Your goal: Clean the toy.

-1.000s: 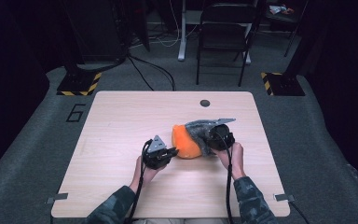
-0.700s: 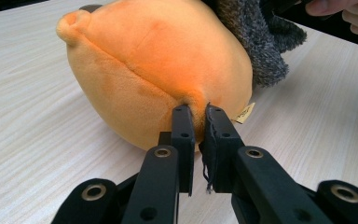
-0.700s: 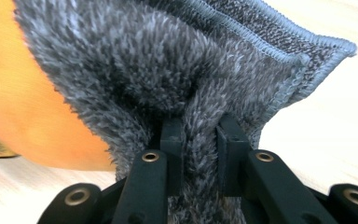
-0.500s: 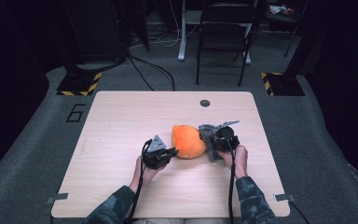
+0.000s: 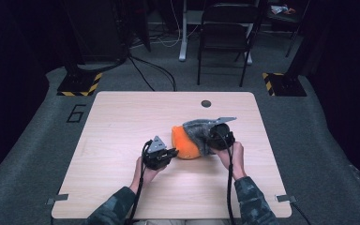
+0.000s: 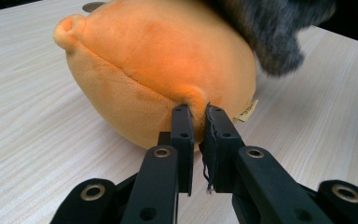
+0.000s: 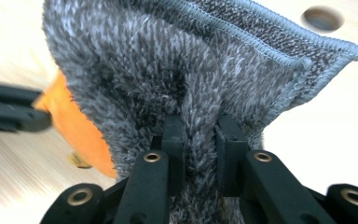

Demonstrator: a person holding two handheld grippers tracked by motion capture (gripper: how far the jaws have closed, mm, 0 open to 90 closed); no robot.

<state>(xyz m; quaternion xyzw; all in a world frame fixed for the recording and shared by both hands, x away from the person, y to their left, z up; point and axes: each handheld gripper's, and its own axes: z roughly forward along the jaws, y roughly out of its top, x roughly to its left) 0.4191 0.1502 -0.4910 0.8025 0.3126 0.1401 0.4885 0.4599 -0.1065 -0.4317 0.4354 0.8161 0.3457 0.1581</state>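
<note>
An orange plush toy lies on the wooden table, partly covered on its right side by a grey fuzzy cloth. My left gripper is shut on a pinch of the orange plush toy at its near lower side, jaws pressed on the fabric. My right gripper is shut on a fold of the grey cloth, which drapes over the toy. A small tan tag sticks out of the plush beside the left jaws.
A round cable hole sits near the table's far edge. A black chair and yellow-black striped floor plates stand beyond the table. Cables trail from both grippers toward the near edge.
The right gripper with the grey cloth moved toward the near right, drawing the cloth off the toy's top. More orange shows now. The left gripper kept its place.
</note>
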